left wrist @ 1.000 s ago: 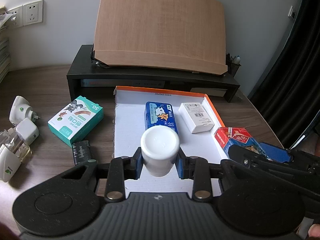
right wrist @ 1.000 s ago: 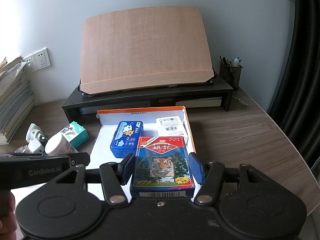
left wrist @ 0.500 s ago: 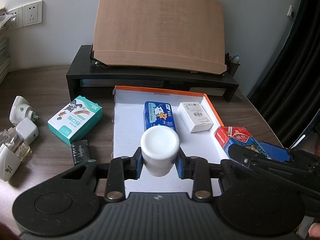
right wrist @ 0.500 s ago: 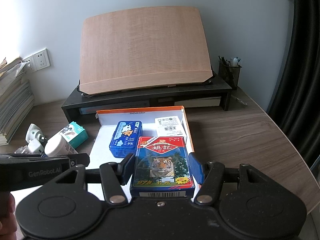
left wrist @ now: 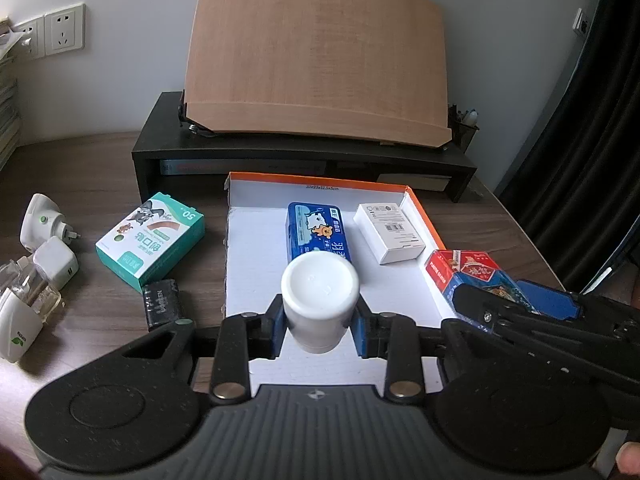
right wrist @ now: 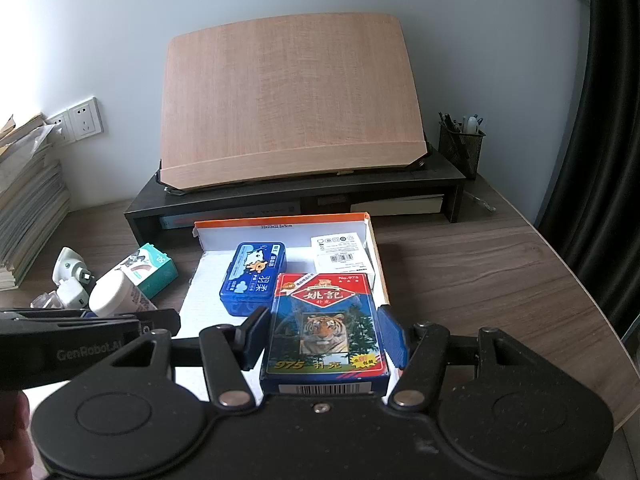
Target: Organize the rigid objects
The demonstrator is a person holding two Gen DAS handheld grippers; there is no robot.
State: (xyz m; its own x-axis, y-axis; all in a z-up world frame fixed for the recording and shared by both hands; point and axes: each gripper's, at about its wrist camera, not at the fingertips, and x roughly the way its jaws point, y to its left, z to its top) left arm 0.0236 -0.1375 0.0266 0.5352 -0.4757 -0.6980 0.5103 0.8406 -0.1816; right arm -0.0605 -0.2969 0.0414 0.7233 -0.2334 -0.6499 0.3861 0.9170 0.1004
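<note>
My left gripper (left wrist: pixel 319 322) is shut on a white round jar (left wrist: pixel 319 298), held above the near part of the orange-edged white tray (left wrist: pixel 256 248). My right gripper (right wrist: pixel 326 334) is shut on a playing-card box with a tiger picture (right wrist: pixel 326 332), held over the tray's (right wrist: pixel 280 226) right front part. In the tray lie a blue tin (left wrist: pixel 318 236) and a small white box (left wrist: pixel 390 232). The left wrist view also shows the card box (left wrist: pixel 466 276) at the right. From the right wrist view the jar (right wrist: pixel 116 296) shows at the left.
On the table left of the tray lie a teal plaster box (left wrist: pixel 150 240), a small black pack (left wrist: pixel 162 306) and several white plug adapters (left wrist: pixel 48 240). A black riser (left wrist: pixel 304 156) with a tilted wooden board (left wrist: pixel 316 60) stands behind. A pen holder (right wrist: pixel 460 148) and stacked papers (right wrist: pixel 28 196) flank it.
</note>
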